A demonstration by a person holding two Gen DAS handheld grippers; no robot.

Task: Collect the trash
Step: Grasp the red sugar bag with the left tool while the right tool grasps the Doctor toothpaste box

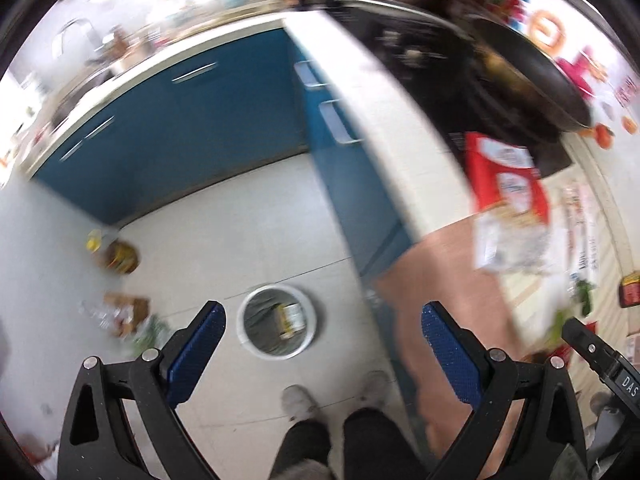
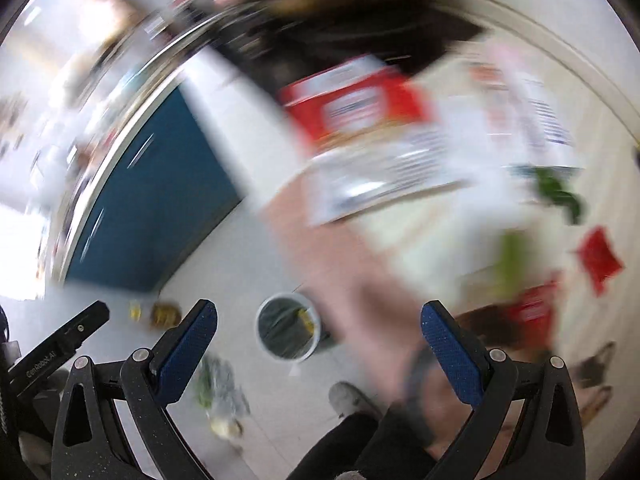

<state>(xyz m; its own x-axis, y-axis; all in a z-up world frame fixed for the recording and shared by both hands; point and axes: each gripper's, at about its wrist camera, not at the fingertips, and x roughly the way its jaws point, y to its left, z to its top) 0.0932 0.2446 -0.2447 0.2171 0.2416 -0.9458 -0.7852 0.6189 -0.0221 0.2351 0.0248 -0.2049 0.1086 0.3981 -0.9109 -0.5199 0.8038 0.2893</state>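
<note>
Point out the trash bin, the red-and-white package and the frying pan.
trash bin [image 1: 244, 334], left wrist view, on its white rim.
red-and-white package [image 1: 486, 178], left wrist view, on its red upper part.
frying pan [image 1: 560, 92], left wrist view, on its dark outer wall.

This is a home kitchen, and the black cooktop [image 1: 420, 60] set into a pale countertop [image 1: 400, 120] shows it best. A dark frying pan [image 1: 532, 76] sits on the cooktop, a red-and-white food package [image 1: 508, 184] lies on the counter just beside it, and blue cabinet fronts [image 1: 192, 120] with slim metal handles run below and away from it around a corner. On the light tiled floor [image 1: 256, 232] below the cooktop's counter stands a round white waste bin [image 1: 277, 322] with a liner.
</note>
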